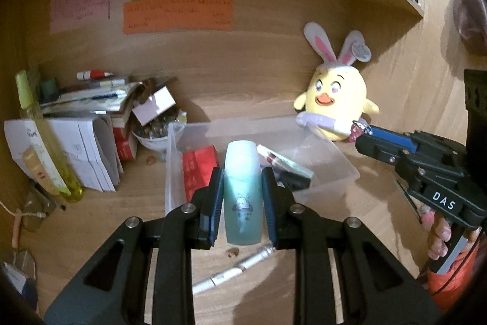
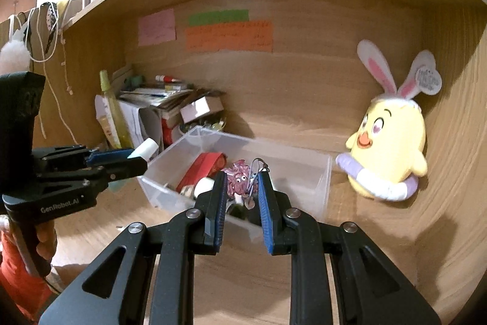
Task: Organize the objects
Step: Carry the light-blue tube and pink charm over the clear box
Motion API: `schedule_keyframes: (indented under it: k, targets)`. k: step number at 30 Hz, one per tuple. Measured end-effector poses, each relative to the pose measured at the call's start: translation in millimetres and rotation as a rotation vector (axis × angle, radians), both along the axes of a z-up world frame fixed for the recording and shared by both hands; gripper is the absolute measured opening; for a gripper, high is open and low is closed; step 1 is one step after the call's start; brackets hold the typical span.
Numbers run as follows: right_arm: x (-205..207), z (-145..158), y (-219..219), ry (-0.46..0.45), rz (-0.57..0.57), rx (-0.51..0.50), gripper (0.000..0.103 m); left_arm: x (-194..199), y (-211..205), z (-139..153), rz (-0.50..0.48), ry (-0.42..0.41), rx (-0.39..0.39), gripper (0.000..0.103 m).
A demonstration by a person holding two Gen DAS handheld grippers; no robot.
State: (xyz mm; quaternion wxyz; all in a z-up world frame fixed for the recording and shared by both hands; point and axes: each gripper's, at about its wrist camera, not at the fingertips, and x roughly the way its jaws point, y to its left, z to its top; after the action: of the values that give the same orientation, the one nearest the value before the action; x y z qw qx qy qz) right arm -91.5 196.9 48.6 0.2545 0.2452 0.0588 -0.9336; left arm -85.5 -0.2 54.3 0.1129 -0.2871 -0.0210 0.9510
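From the left wrist view, a clear plastic bin (image 1: 331,160) sat on the wooden table (image 1: 121,221), holding a red packet (image 1: 199,169), a tube-like item (image 1: 284,162) and something dark I couldn't make out. The left tool (image 1: 242,197) was clamped on a smooth, rounded teal bottle (image 1: 242,197) with a white cap, held upright between its blue pads, just near of the bin. A white pen (image 1: 234,268) lay on the table beneath. To the far right leaned a soft yellow plush chick (image 1: 336,99) with rabbit ears.

From the right wrist view, the same bin (image 2: 322,188) showed the red packet (image 2: 202,169) and small white things. The right tool (image 2: 242,181) gripped a knobbly pink keychain charm (image 2: 239,180) with a wire clip, held over the bin's near edge. The left tool (image 2: 134,162) hung at the left, beside the bin.
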Motion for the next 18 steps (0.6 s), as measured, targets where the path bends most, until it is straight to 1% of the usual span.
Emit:
schedule_keyframes:
  k: [5,10,13,18]
  targets:
    - [-14,-1,1,-0.006,-0.002,0.006,0.018,-16,-3,4,0.018,0.002,-0.003,0.025]
    - [-30,-6,0,-0.023,-0.004,0.008,0.018,-34,-3,2,0.03,-0.019,0.0,0.025]
    - [-41,-11,-2,-0.039,-0.006,0.01,0.018,-48,-2,-5,0.023,-0.053,0.009,0.025]
    - [-62,-28,-3,-0.097,-0.013,0.012,0.018,-70,-2,-22,0.002,-0.126,0.034,0.025]
